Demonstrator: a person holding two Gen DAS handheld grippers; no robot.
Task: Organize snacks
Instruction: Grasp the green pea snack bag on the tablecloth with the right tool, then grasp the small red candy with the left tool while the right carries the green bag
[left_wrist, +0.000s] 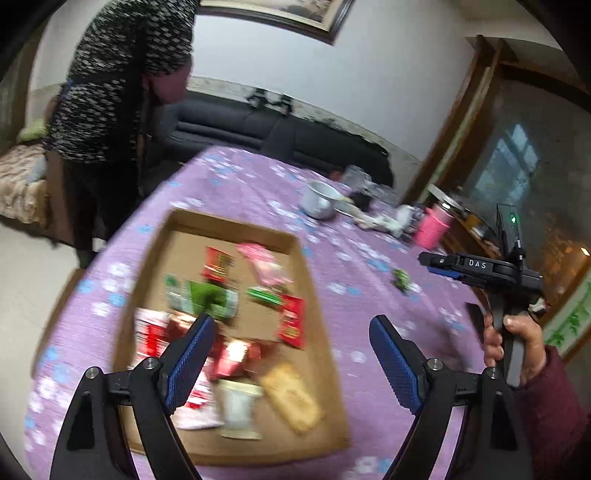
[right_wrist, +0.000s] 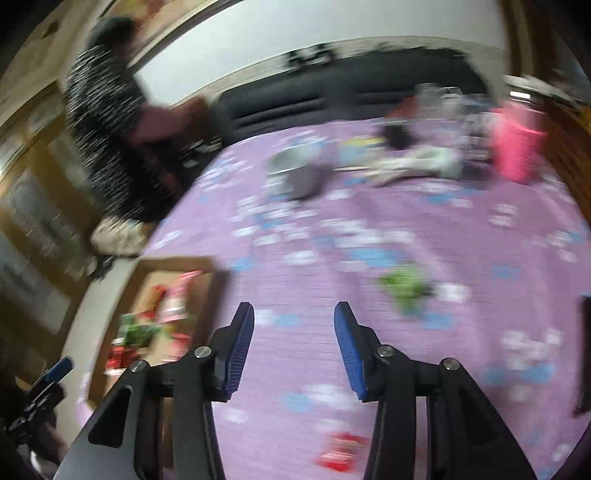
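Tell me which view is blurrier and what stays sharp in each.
Right wrist view: heavier motion smear across the tablecloth and green packet; only the right gripper is crisp. Left wrist view: milder blur on the snacks in the cardboard tray; the left gripper is sharp. Both bend at the edges.

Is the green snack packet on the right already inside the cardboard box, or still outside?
Outside. The green snack packet lies on the purple tablecloth, apart from the cardboard box.

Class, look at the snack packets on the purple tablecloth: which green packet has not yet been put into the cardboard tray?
The small green packet lying alone on the tablecloth, right of the cardboard tray. The other green packets already lie inside the tray among the red ones.
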